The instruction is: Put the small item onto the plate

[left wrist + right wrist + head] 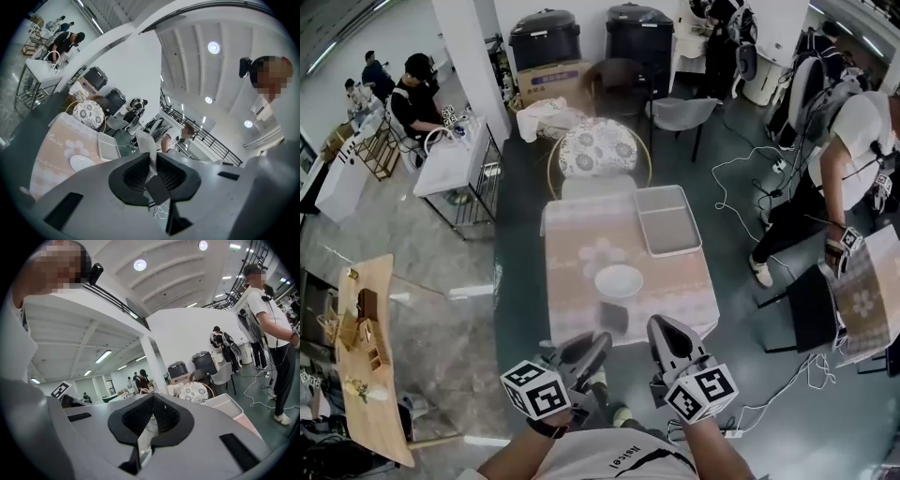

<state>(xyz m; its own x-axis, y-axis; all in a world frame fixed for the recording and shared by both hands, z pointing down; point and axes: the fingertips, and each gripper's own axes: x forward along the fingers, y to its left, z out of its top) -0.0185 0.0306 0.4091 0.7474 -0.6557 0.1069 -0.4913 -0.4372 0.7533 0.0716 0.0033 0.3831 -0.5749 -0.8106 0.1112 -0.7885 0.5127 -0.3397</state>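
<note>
A small dark squarish item lies on the pink flowered tablecloth, close to the table's front edge. Just beyond it sits the white plate, with nothing on it; the left gripper view shows the plate too. My left gripper hovers near the front edge, a little left of the item, and its jaws are together on nothing. To the item's right my right gripper is also shut and holds nothing. Neither gripper view shows the item.
A pale rectangular tray rests on the table's far right part. A flower-patterned chair stands behind the table. A person stands to the right amid cables on the floor. A wooden table is at left.
</note>
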